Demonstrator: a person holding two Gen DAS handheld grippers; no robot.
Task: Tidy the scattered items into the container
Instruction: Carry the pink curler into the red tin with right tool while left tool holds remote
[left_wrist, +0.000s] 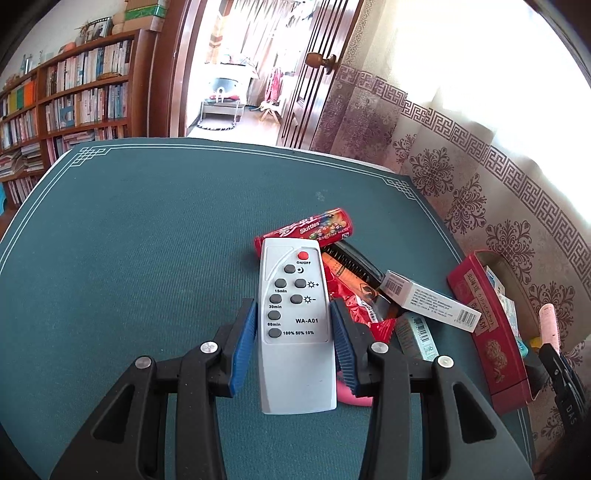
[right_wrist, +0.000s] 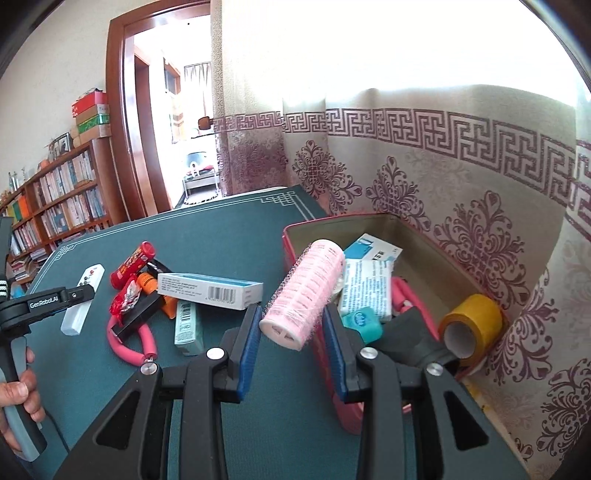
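Observation:
My left gripper (left_wrist: 293, 310) is shut on a white remote (left_wrist: 295, 325) with grey buttons, gripped at its sides and lifted off the green table mat (left_wrist: 147, 258). My right gripper (right_wrist: 291, 314) is shut on a pink hair roller (right_wrist: 308, 291), which hangs over the near left rim of the red box (right_wrist: 369, 220). The box stands against the curtain and holds a yellow tape roll (right_wrist: 469, 321), white and blue packets (right_wrist: 369, 288) and a pink rod. On the mat lie a red Skittles tube (right_wrist: 133, 264), a white barcode box (right_wrist: 210, 290) and a teal box (right_wrist: 188, 325).
A red wrapper (right_wrist: 125, 299), an orange item and a looped pink foam rod (right_wrist: 125, 347) lie in the same pile. A hand (right_wrist: 22, 391) holds the left gripper's handle. A patterned curtain (right_wrist: 443, 166) bounds the right side; bookshelves (left_wrist: 74, 92) and a doorway stand behind the table.

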